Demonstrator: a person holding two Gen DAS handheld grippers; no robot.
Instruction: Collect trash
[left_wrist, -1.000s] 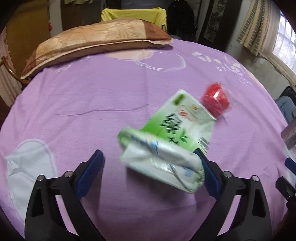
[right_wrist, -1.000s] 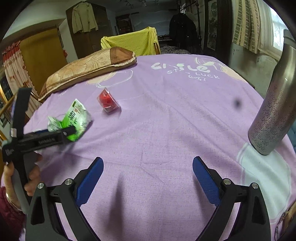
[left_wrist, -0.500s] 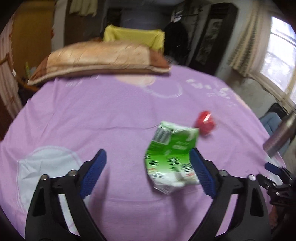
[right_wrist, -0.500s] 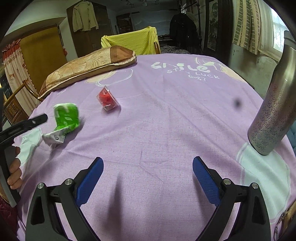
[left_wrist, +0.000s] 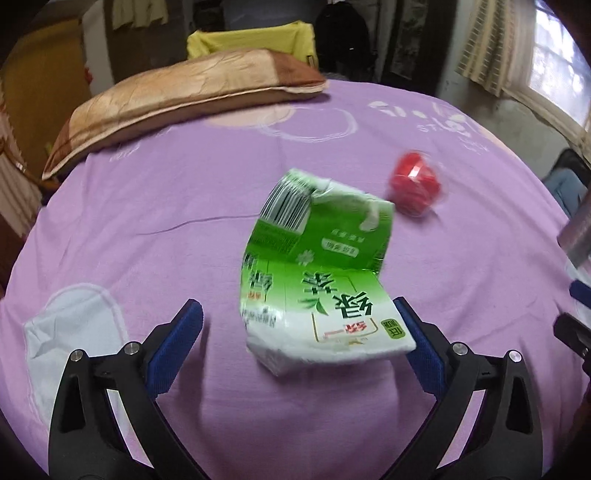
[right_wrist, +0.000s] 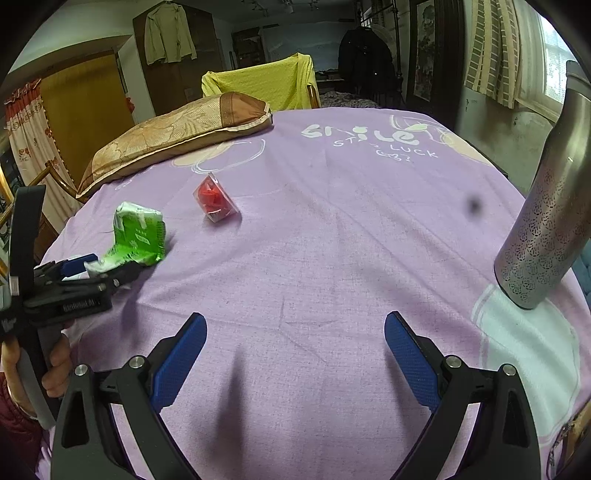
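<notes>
A crushed green and white drink carton (left_wrist: 317, 273) lies bent on the purple bedsheet, its near white end between the tips of my left gripper (left_wrist: 301, 332), closer to the right finger. The left gripper is open. The carton also shows in the right wrist view (right_wrist: 138, 236), with the left gripper (right_wrist: 88, 275) at its near end. A red item in a clear plastic case (left_wrist: 415, 186) lies beyond the carton, also seen in the right wrist view (right_wrist: 216, 199). My right gripper (right_wrist: 295, 350) is open and empty over bare sheet.
A tan and brown pillow (left_wrist: 177, 103) lies at the far left of the purple bedsheet (right_wrist: 332, 229). A tall patterned metal flask (right_wrist: 546, 221) stands at the right. A chair with a yellow cover (right_wrist: 266, 85) is behind the bed.
The carton has turned over and shifted between the left fingers, its barcode end now pointing away. The left gripper has come back in around its near end. The right gripper has not moved.
</notes>
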